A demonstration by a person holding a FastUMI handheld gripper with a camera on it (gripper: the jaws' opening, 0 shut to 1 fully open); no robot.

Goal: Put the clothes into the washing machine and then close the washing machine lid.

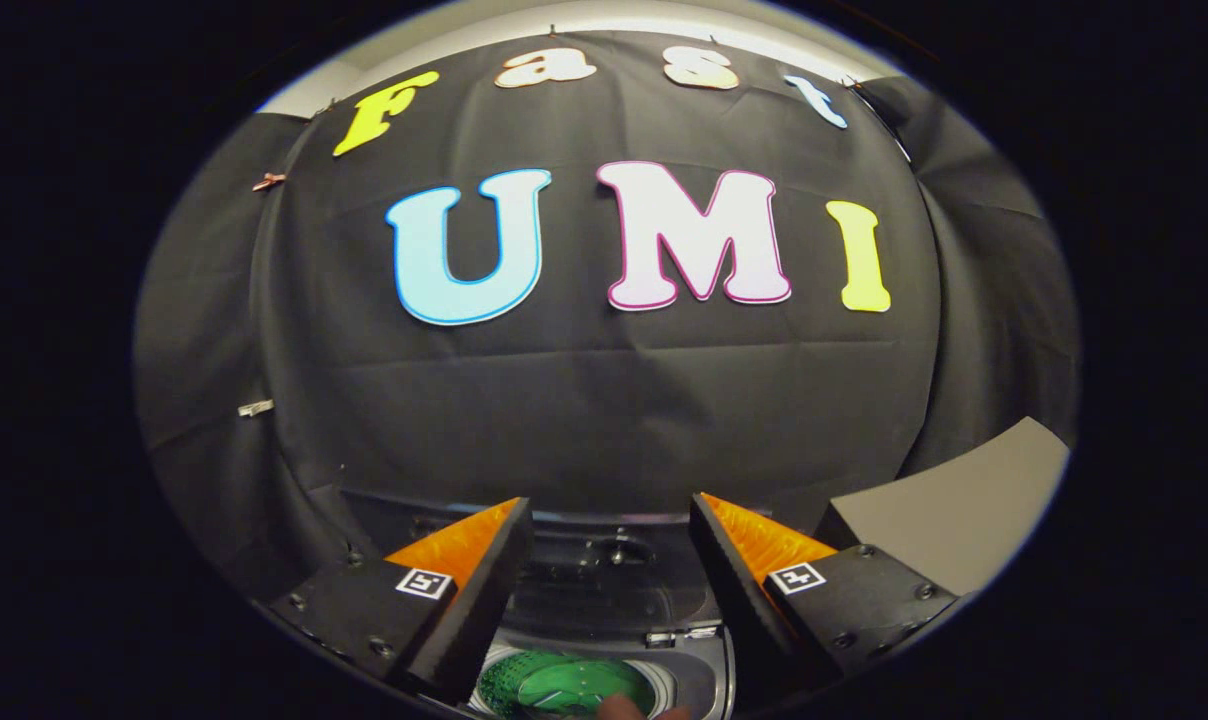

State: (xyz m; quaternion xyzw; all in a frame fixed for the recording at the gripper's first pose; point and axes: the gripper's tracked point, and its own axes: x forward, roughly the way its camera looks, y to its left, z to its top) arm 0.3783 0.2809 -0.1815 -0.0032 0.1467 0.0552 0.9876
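Right now your gripper (611,520) stands wide open with nothing between its fingers. Below and between them sits the washing machine (614,600), its lid (612,560) raised toward the booth's black cloth wall (604,400). Something green (564,685) shows inside the drum opening.

Grey table (954,510) beside the booth wall, right of the washing machine (614,600).

Top-loading washing machine (614,590) below the spread claw (611,520) fingers, lid raised, green-lit drum (564,685) open
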